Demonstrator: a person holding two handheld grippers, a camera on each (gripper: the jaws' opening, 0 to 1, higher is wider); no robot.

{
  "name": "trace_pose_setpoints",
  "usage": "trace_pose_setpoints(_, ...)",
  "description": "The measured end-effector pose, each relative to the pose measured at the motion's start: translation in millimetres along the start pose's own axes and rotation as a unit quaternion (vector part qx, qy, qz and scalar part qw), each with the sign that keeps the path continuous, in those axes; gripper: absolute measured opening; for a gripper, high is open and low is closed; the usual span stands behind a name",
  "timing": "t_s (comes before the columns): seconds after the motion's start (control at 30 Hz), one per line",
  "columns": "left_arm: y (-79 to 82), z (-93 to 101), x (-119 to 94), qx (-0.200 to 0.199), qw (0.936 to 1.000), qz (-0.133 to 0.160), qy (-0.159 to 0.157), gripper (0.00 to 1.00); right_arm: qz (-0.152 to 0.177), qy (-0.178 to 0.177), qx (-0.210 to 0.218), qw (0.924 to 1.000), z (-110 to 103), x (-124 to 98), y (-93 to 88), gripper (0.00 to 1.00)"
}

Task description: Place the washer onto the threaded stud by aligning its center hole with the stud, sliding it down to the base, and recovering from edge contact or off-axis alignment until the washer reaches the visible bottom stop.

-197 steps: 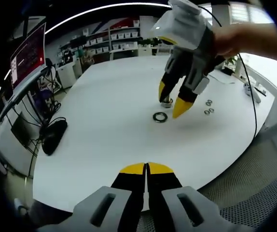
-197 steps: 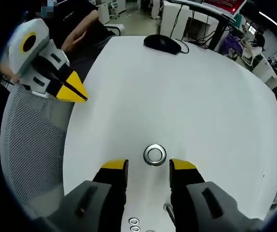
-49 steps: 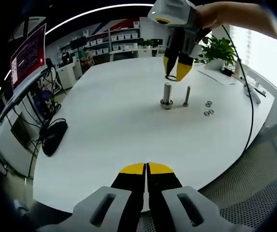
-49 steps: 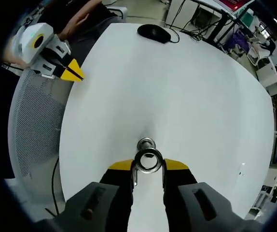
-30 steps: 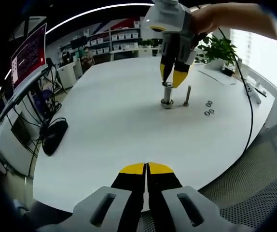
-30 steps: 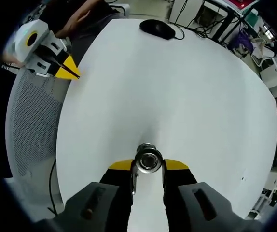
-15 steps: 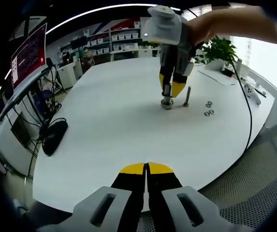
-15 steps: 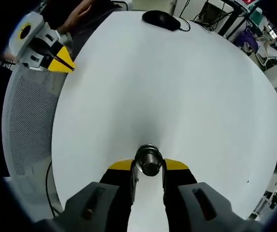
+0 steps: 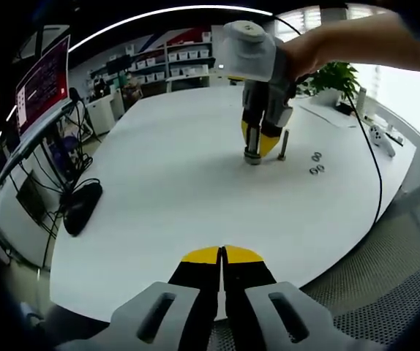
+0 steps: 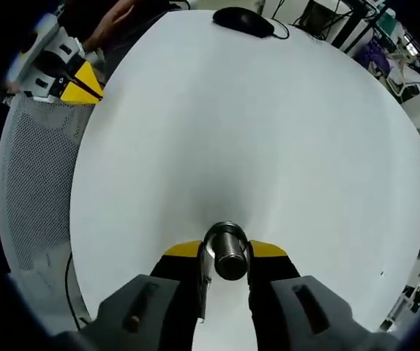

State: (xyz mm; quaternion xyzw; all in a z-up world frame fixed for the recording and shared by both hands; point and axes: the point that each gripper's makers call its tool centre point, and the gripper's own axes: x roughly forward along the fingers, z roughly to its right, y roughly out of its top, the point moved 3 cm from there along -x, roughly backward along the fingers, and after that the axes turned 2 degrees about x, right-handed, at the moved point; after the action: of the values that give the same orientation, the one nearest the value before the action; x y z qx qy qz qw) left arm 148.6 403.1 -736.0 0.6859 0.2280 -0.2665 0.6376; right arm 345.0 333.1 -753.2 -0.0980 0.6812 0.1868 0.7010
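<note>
Right gripper [image 9: 256, 143] low over threaded stud [image 10: 228, 252] on white table [image 9: 166, 175], jaws clamped on washer, barely visible, around stud. Left gripper [image 9: 222, 255] well apart from stud, jaws together.

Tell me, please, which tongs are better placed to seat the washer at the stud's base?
Right: the right tongs straddle the upright metal threaded stud; the shut left tongs wait off the white table.
</note>
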Motion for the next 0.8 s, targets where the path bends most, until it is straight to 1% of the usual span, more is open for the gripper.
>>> trace_pose_setpoints(0.17,-0.4,0.1,0,0.000,1.0000,-0.001,0.000,0.00,0.012,-0.014,0.007,0.9998,0,-5,-2.2,0.25)
trace_pose_setpoints(0.3,-0.5,0.1,0,0.000,1.0000,-0.002,0.001,0.00,0.038,-0.033,0.021,0.9985,4,-20,-1.9,0.25)
trace_pose_setpoints(0.37,-0.6,-0.2,0,0.000,1.0000,-0.002,0.001,0.00,0.056,-0.044,0.034,0.9969,6,-29,-1.5,0.25)
trace_pose_setpoints(0.53,-0.7,-0.5,0,0.000,1.0000,-0.002,0.001,0.00,0.104,-0.062,0.073,0.9899,5,-50,-3.2,0.25)
trace_pose_setpoints(0.67,-0.6,-0.3,0,0.000,1.0000,-0.003,0.001,0.00,0.125,-0.076,0.093,0.9848,-2,-64,-10.2,0.26)
trace_pose_setpoints(0.73,-0.5,-0.3,0,0.000,1.0000,-0.003,0.001,0.00,0.139,-0.085,0.110,0.9805,-6,-70,-13.6,0.26)
trace_pose_setpoints(0.77,-0.8,0.0,0,0.000,1.0000,-0.004,0.001,0.00,0.140,-0.086,0.111,0.9801,-7,-71,-14.6,0.26)
trace_pose_setpoints(0.8,-0.9,0.1,0,0.001,1.0000,-0.004,0.001,0.00,0.148,-0.088,0.118,0.9781,-10,-74,-16.8,0.26)
